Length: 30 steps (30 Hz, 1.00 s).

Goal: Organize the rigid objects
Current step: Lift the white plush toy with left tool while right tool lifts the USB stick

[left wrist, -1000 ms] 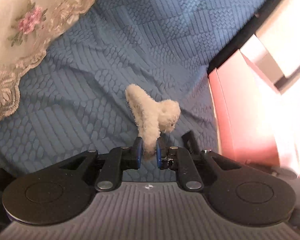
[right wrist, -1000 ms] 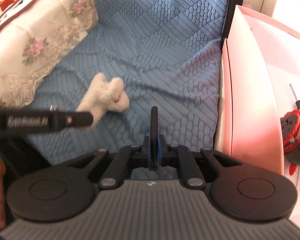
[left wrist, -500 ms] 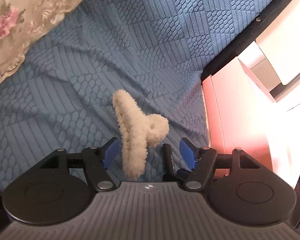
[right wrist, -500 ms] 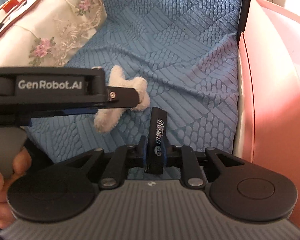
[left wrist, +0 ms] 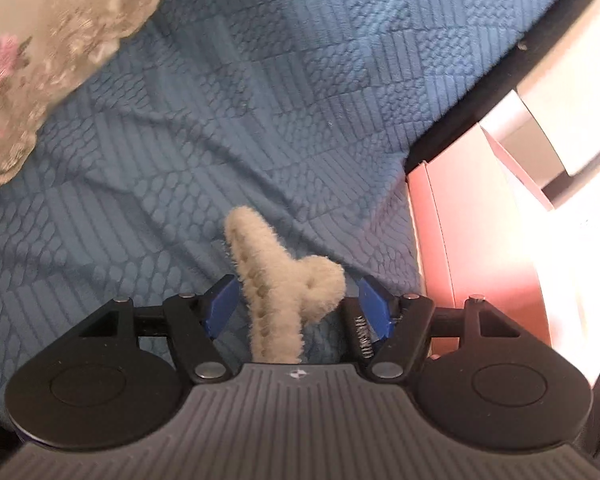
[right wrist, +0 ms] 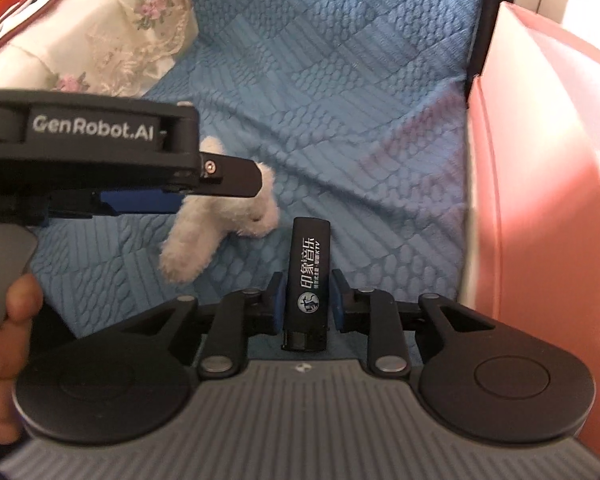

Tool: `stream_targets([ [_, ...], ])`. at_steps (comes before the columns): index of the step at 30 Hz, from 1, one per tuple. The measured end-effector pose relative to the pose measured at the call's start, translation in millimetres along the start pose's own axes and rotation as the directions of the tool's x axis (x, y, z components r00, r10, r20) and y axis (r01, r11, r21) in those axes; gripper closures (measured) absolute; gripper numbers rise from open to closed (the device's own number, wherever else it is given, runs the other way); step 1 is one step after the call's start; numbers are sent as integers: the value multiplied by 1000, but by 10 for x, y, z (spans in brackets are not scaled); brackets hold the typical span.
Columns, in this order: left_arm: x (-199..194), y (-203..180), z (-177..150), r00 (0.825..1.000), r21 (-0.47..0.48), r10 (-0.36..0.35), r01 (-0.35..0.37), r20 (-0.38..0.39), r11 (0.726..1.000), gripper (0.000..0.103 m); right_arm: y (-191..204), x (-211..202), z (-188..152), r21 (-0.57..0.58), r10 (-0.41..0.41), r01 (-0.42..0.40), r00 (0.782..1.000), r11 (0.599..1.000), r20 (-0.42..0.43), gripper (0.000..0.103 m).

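Reading both wrist views, you have the two items lying side by side on the blue quilted cover (left wrist: 300, 92), close to its right edge. Your left gripper (left wrist: 296, 302) stands wide open around the fuzzy hair claw (left wrist: 278, 280); the blue pads (left wrist: 220, 300) are clear of the plush on both sides, so nothing is held. Your right gripper (right wrist: 304, 300) has just been opening; the black lighter (right wrist: 306, 280) lies between its pads with a narrow gap showing on each side, so treat it as released rather than gripped. Judged from this, both items have been set down together, and that step looks complete. Whether more objects remain to be sorted cannot be told, since neither view shows any. Note the surroundings: a pink box (right wrist: 540, 180) stands against the cover's right edge, just beside the lighter, and a floral lace pillow (right wrist: 100, 36) occupies the far-left corner. In the right wrist view the left gripper's body and your hand (right wrist: 0, 340) cross the left side and hide part of the claw. Withdraw each gripper without brushing either item.
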State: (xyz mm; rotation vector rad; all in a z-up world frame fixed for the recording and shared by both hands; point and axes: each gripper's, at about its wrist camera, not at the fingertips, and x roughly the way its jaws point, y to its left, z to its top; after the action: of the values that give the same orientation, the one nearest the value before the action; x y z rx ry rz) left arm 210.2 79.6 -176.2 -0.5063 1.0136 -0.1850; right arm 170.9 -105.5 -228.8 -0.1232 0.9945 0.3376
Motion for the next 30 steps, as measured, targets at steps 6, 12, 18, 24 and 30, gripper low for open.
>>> stream_targets([
  [6,30,-87,19,999,42,39,-40,9,998,31,-93,-124,31,14,-28,28,999,1000,29,76],
  [12,108,-123,41,999,63,37,-37,-11,997,32,-82,10,2,23,-50,50,999,998,-8,76],
  [18,190,-175,49,998,93,59,-59,-4,994,32,-77,42,9,34,-50,50,999,998,-17,76],
  [24,240,-182,80,997,111,79,-77,-13,991,39,-72,57,22,26,-59,60,998,998,-12,76],
  [30,198,-162,81,997,103,76,-74,-16,992,43,-56,47,-5,21,-47,47,999,999,-1,76],
])
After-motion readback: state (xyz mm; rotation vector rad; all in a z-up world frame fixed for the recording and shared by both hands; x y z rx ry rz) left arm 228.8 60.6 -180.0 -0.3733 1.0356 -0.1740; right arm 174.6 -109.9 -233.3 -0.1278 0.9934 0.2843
